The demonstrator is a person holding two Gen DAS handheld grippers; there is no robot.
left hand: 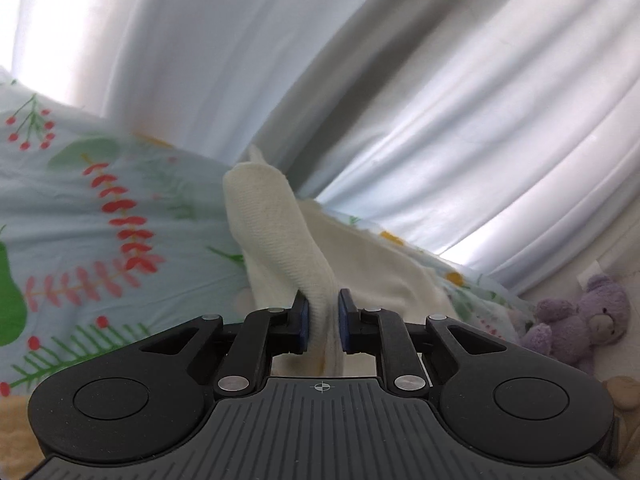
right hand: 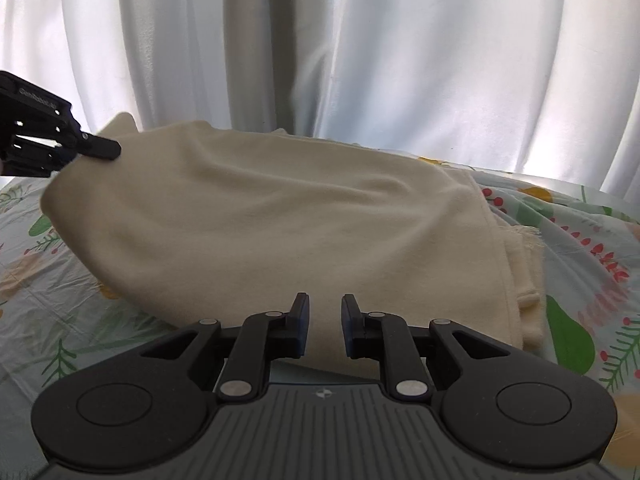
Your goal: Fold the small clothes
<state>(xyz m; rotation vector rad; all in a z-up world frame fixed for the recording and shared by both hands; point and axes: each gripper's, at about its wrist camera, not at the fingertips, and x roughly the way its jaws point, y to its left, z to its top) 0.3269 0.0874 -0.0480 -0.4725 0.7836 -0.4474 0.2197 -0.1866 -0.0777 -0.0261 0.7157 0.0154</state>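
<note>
A cream knitted garment [right hand: 280, 216] lies on the floral sheet [right hand: 580, 240]. My left gripper [left hand: 323, 312] is shut on a raised fold of the garment [left hand: 276, 232] and holds it lifted off the sheet. In the right wrist view the left gripper [right hand: 100, 148] shows at the garment's far left corner. My right gripper [right hand: 324, 316] hovers over the garment's near edge, with its jaws a little apart and the cloth lying beneath them.
White curtains [right hand: 400, 60] hang behind the bed. A purple teddy bear [left hand: 580, 320] sits on the floor at the right in the left wrist view, with a tan soft object [left hand: 624, 396] near it. The garment's right side is folded in layers [right hand: 524, 280].
</note>
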